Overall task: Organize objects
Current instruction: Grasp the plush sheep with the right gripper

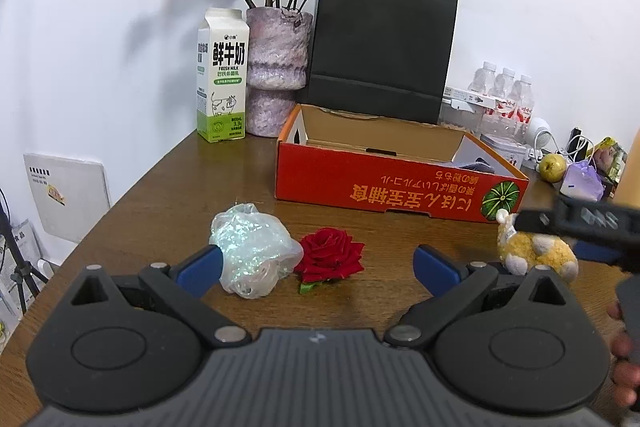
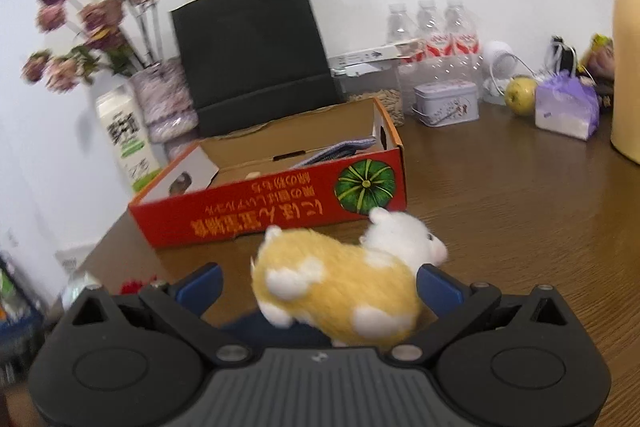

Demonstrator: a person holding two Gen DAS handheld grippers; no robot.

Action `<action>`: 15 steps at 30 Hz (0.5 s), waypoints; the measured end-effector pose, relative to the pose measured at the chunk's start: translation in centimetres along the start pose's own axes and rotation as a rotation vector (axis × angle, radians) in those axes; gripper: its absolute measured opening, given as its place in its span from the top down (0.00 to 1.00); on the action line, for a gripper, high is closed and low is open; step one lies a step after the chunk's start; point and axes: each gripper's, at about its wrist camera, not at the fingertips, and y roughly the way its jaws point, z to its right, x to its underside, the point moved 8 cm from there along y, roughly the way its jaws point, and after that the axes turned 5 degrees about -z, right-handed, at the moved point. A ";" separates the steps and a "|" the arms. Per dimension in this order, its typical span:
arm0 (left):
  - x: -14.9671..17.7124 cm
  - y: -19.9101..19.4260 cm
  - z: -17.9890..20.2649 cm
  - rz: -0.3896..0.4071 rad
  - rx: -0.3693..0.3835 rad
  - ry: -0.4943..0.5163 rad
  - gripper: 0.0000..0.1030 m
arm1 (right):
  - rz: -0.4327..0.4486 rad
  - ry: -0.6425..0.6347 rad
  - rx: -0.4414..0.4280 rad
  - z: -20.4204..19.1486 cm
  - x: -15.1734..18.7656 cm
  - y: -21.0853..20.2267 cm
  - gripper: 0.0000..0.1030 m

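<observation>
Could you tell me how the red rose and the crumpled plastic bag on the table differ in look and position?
The red rose is opaque, deep red, with layered petals; the crumpled plastic bag is translucent, pale and shiny. The bag looks bulkier and taller than the rose, which lies low. The bag sits against the left claw's left finger; the rose lies between the open fingers, nearer the middle. Both rest on the wooden table, touching each other, in front of the red box.

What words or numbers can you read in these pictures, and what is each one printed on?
"鲜牛奶" in large print on the milk carton.
"FRESH MILK" just below it on the same carton.
"3.3" near the carton's bottom; the other small print there is too small to read.
Yellow Japanese lettering on the red box stands upside down; I cannot read it reliably.
Bottle labels, the wall panel sticker and the tin: too small or blurred.
</observation>
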 end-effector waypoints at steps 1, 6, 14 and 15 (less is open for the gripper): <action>0.0 0.0 0.0 -0.002 0.003 -0.001 0.00 | 0.006 0.016 0.021 -0.1 -0.3 0.3 0.00; 0.1 -0.2 -0.1 -0.004 0.018 -0.007 0.00 | 0.004 0.098 0.162 1.1 -1.0 2.2 0.00; 0.1 -0.2 -0.5 -0.007 0.013 -0.023 0.00 | -0.056 0.183 0.100 3.2 -0.3 3.9 0.00; 0.1 -0.1 -0.5 -0.009 0.011 -0.028 0.00 | -0.059 0.182 0.083 3.2 -0.3 3.9 0.02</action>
